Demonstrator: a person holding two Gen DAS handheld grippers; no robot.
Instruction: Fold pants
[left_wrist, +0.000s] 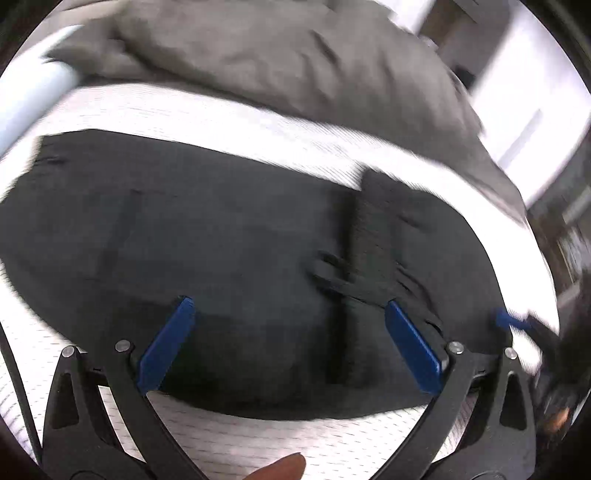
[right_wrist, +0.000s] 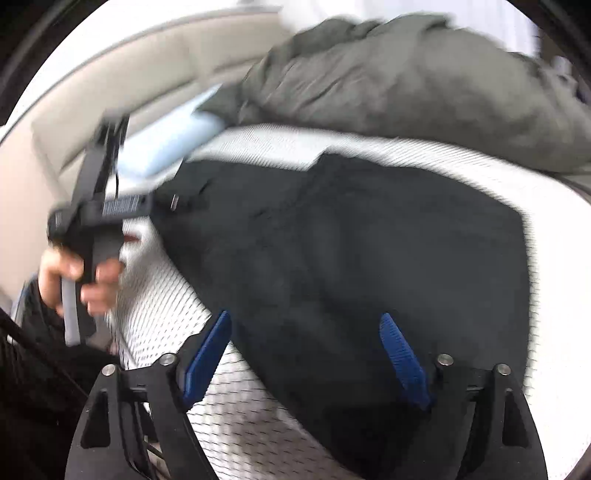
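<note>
Black linkage frames with silver pivot screws, ribbed blue fingers (right_wrist: 402, 358); dark sleeve (right_wrist: 33, 306) at nine o'clock, black cable beside.

I count one pair of black pants (left_wrist: 229, 229) lying on one white mesh-covered mattress (left_wrist: 229, 439). Behind them sits one grey-green bundle of bedding (left_wrist: 280, 55), and beside it one pale blue pillow (right_wrist: 173, 133). I hold two grippers: my left gripper (left_wrist: 288, 343) and my right gripper (right_wrist: 306, 354), each with two blue fingertip pads, so four pads in all. From the right wrist camera I see one of my hands (right_wrist: 79, 278) wrapped round the other tool's handle. One waistband (left_wrist: 373, 236) with one drawstring loop (left_wrist: 328, 269) shows on the pants.
</note>
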